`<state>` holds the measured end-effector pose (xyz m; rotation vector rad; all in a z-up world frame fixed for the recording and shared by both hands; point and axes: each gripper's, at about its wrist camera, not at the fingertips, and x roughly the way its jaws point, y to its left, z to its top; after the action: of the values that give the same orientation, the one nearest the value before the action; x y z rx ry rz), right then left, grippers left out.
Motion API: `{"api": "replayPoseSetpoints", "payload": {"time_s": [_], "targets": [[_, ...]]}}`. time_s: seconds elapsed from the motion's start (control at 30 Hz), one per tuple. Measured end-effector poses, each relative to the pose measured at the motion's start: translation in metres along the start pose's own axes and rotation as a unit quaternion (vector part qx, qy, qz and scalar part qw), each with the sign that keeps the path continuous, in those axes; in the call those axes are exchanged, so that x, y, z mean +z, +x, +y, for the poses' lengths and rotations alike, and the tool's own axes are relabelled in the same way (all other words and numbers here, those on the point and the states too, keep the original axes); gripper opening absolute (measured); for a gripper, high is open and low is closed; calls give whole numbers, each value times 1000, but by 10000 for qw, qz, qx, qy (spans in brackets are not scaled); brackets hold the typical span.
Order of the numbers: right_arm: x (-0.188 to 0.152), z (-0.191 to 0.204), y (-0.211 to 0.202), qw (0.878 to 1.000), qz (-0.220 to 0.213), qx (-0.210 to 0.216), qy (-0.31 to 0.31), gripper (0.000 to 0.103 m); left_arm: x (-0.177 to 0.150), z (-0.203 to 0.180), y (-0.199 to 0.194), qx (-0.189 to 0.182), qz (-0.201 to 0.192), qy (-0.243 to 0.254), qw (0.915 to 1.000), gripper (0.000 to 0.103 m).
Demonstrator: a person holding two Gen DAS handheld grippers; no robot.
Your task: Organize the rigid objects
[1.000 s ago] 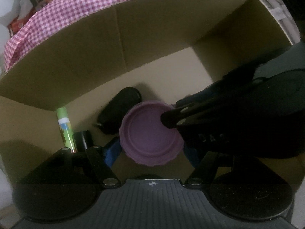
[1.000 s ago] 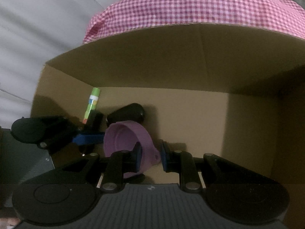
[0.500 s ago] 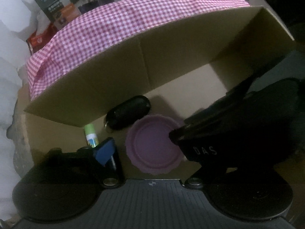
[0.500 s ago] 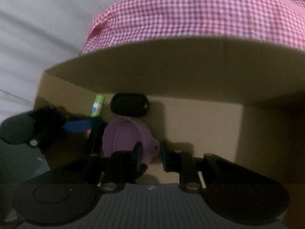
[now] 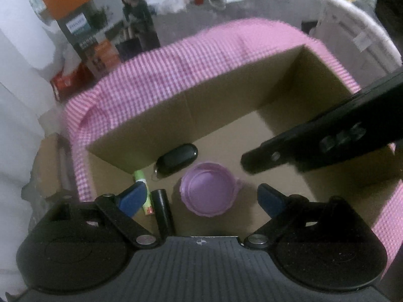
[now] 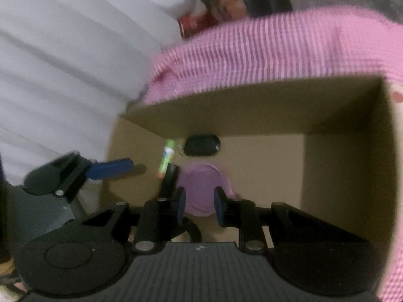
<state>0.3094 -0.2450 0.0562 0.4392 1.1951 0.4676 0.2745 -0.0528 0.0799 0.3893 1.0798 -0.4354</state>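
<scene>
A purple lid (image 5: 207, 192) lies flat on the floor of a cardboard box (image 5: 226, 105); it also shows in the right wrist view (image 6: 201, 186). Beside it lie a black key fob (image 5: 176, 162), a green tube (image 5: 143, 191) and a black cylinder (image 5: 163, 209). My left gripper (image 5: 201, 197) is open wide above the lid and holds nothing. My right gripper (image 6: 197, 206) is open a little, above the lid's near edge and apart from it. The right gripper's arm (image 5: 322, 146) crosses the left wrist view.
The box sits on a pink checked cloth (image 5: 176, 75). White fabric (image 6: 63, 63) hangs at the left. A printed carton (image 5: 100, 25) and a red can (image 6: 194, 22) stand behind the box.
The right gripper has opened and let go of the purple lid, which now lies flat in the box. Both grippers have risen and pulled back; the left gripper has opened wider.
</scene>
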Motion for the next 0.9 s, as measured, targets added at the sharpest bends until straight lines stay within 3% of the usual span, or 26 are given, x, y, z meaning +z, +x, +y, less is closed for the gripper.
{"api": "replayPoseSetpoints", "payload": {"time_s": [0.23, 0.37, 0.53, 0.67, 0.77, 0.9], "targets": [[-45, 12, -79, 9936, -978, 559, -14, 28, -26, -3, -62, -142, -698, -151, 9973, 96], [-91, 20, -126, 9827, -1698, 710, -222, 58, -50, -11, -93, -391, -1041, -156, 9937, 97], [-171, 18, -185, 9632, -2606, 452, -486, 81, -93, -34, -123, -719, -1349, -6, 9882, 101], [-236, 8, -232, 9413, -3295, -279, -686, 103, -128, -61, -124, -891, -1480, 80, 9849, 102], [-284, 5, -278, 9094, -3826, -1332, -941, 103, -149, -87, -115, -1212, -1554, 146, 9803, 102], [-335, 7, -330, 8649, -4191, -2562, -1032, 103, -163, -116, -99, -1663, -1615, 184, 9726, 102]]}}
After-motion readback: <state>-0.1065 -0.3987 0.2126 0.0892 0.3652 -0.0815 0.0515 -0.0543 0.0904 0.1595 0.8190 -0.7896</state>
